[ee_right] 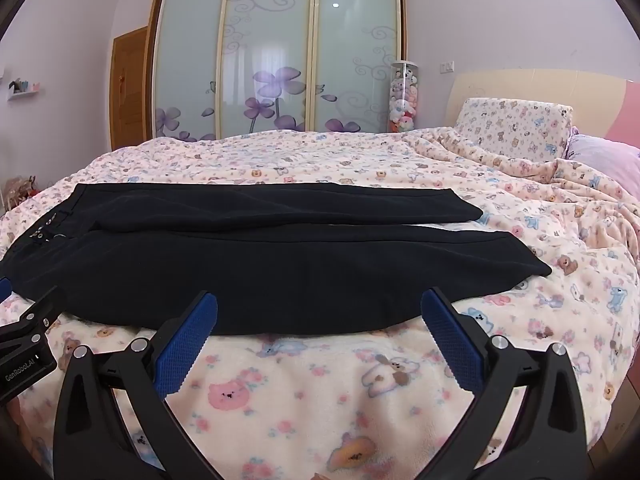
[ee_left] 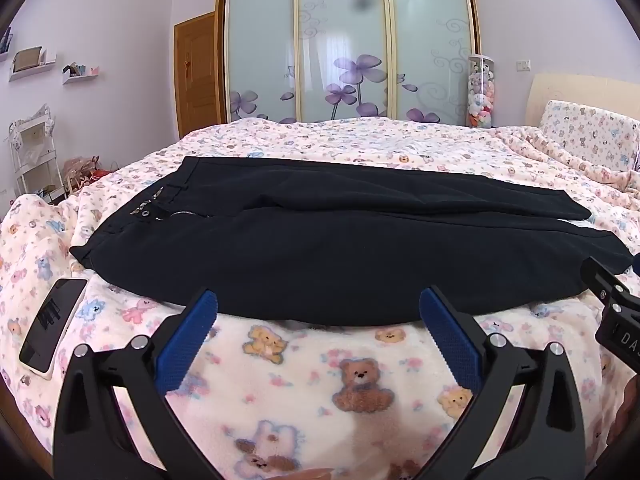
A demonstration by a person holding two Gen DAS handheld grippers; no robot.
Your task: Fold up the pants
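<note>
Lettering "GenRobot.AI" marks the black left gripper [ee_right: 24, 336] body. Black fabric pants [ee_left: 320, 248] lie flat across the bear-print fleece bed [ee_left: 360, 380]. Both left and black right gripper [ee_right: 319, 306] jaws gape wide, empty, at the pants' near edge.

Pants [ee_right: 256, 264] waistband end is getting cut off at left edge, rt view; phone [ee_left: 52, 322] screen is reading too blurry.

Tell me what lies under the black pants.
The black pants lie flat on the teddy-bear blanket covering the bed. The blanket shows all around them; anything else beneath the fabric is hidden.
</note>
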